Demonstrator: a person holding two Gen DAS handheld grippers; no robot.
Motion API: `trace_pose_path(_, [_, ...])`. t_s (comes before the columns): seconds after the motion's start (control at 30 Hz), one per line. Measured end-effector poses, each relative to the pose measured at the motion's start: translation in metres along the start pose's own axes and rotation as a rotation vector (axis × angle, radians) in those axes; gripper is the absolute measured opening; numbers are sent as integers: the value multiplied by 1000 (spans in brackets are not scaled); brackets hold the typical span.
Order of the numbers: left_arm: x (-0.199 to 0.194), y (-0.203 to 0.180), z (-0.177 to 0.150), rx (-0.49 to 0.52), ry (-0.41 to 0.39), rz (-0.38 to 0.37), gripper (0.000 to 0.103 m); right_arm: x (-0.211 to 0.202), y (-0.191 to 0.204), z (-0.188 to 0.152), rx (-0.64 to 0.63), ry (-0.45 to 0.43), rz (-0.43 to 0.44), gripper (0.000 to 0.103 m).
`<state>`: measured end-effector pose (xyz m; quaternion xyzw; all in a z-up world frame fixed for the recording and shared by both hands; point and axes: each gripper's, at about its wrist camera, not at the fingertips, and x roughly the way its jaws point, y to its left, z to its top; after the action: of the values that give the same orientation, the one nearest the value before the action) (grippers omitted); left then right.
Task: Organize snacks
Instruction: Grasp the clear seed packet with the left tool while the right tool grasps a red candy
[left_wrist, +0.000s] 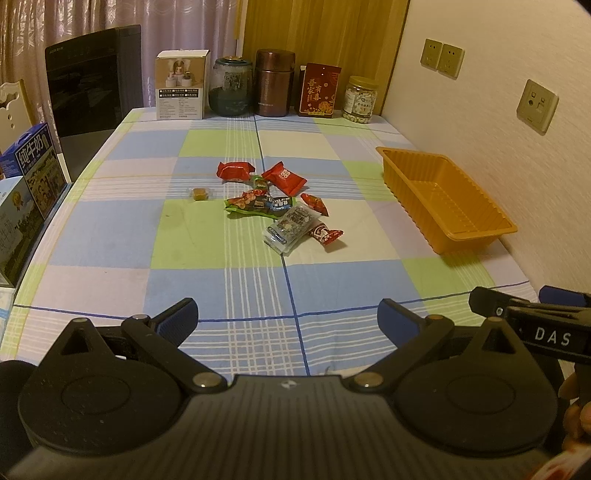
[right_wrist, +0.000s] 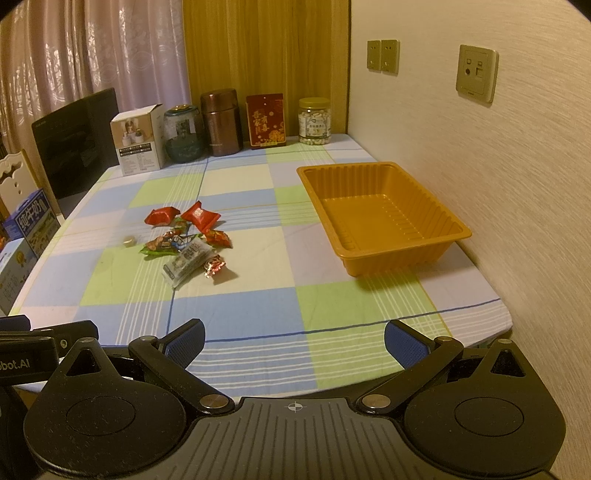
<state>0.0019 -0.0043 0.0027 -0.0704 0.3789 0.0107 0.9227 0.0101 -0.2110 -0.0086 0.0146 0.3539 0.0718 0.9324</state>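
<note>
Left wrist view shows the left hand-held gripper low over the counter, its blue fingers wide apart and holding nothing. A pile of snacks lies in the middle of the checked cloth. An orange tray sits apart by the wall with nothing in it. The right hand-held gripper is spread wide too.

A room in a home, at a dining table.

The table had a checked cloth and stood against a wall with sockets. Lace curtains hung at the back, beside a wooden panel. Jars, a flask and boxes stood in a row, and milk cartons were at the left.
</note>
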Motion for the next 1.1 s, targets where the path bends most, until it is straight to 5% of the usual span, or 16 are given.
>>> trace_pose_path(0.43, [19, 14, 1, -9, -5, -24, 103, 27, 3, -6, 11, 23, 22, 103])
trace_pose_path(0.87, [78, 46, 24, 3, -1, -13, 100, 85, 20, 12, -19, -14, 107, 102])
trace_pose_path(0.97, [98, 57, 31, 6, 11, -24, 96, 107, 27, 19, -42, -9, 144, 85])
trace_pose_path(1.1, [120, 65, 39, 40, 13, -34, 94, 140, 36, 29, -58, 4, 176, 80])
